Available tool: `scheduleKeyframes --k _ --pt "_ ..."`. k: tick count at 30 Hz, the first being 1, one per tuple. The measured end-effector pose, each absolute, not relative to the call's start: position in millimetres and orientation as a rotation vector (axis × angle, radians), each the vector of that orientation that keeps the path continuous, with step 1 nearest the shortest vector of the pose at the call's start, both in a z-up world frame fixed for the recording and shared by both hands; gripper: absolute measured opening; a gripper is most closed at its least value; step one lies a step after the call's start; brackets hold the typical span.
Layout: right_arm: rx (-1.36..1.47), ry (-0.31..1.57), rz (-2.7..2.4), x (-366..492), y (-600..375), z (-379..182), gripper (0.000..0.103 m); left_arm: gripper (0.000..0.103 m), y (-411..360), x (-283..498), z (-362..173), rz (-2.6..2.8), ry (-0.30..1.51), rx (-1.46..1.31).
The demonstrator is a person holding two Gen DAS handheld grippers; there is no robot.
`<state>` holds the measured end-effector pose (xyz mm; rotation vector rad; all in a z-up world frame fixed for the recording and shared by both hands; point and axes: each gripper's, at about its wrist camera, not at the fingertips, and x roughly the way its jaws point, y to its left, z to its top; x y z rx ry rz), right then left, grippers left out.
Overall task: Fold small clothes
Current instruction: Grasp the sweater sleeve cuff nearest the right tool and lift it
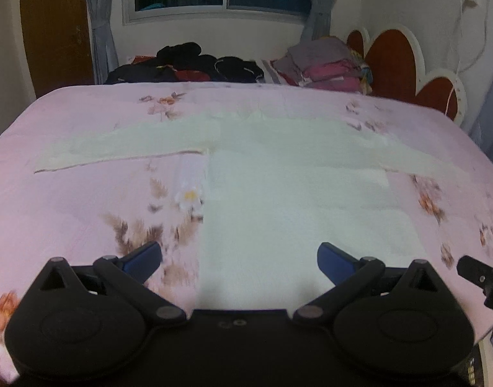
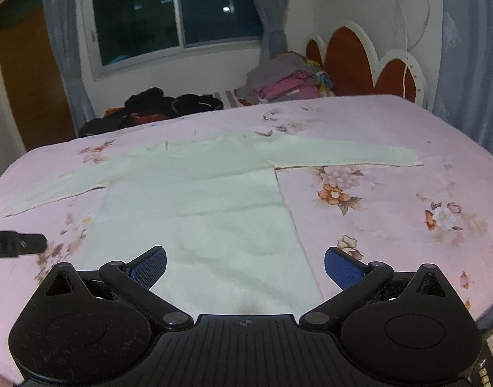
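Note:
A pale cream long-sleeved shirt [image 1: 294, 174] lies flat on the pink floral bedspread [image 1: 85, 213], both sleeves spread out sideways, hem toward me. It also shows in the right wrist view [image 2: 207, 200]. My left gripper [image 1: 240, 258] is open and empty above the hem's left part. My right gripper [image 2: 245, 264] is open and empty above the hem's right corner. The tip of the right gripper shows at the left wrist view's right edge [image 1: 472, 269], and the left gripper's tip at the right wrist view's left edge [image 2: 17, 242].
A heap of dark clothes [image 1: 185, 64] and a stack of folded grey and pink clothes [image 1: 323, 64] lie at the far side of the bed. A red heart-shaped headboard [image 1: 404, 61] stands at the right. A window with curtains is behind.

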<state>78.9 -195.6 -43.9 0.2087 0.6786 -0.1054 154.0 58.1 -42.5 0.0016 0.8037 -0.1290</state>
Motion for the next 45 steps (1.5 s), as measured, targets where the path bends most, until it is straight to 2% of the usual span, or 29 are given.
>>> scheduleKeyframes --k 11,19,27,38,39,40,41,45 --pt "0.198 0.681 -0.217 149.1 -206.1 -36.4 0.103 0.103 77.4 234.4 -54.5 -0.134 0.811 -0.009" --pt "0.182 0.683 -0.251 190.8 -240.9 -48.3 0.103 0.103 62.2 273.3 -58.6 -0.122 0.800 0.001" --pt "0.201 0.688 -0.332 239.2 -342.4 -80.7 0.103 0.103 22.3 306.4 -72.5 -0.057 0.778 0.024" --pt "0.388 0.756 -0.508 294.3 -508.2 -139.5 0.102 0.103 -42.1 342.3 -98.8 -0.060 0.834 0.087" --pt "0.394 0.760 -0.529 296.9 -519.4 -143.1 0.100 0.103 -45.0 344.6 -100.4 -0.055 0.838 0.092" --pt "0.406 0.770 -0.543 300.0 -531.8 -148.1 0.080 0.103 -47.8 346.8 -102.0 -0.053 0.840 0.096" --pt "0.423 0.784 -0.552 303.2 -540.7 -153.0 0.067 0.103 -50.1 348.2 -103.1 -0.049 0.841 0.101" --pt "0.460 0.794 -0.595 313.1 -569.8 -170.2 0.067 0.103 -52.9 354.9 -108.2 -0.020 0.838 0.118"
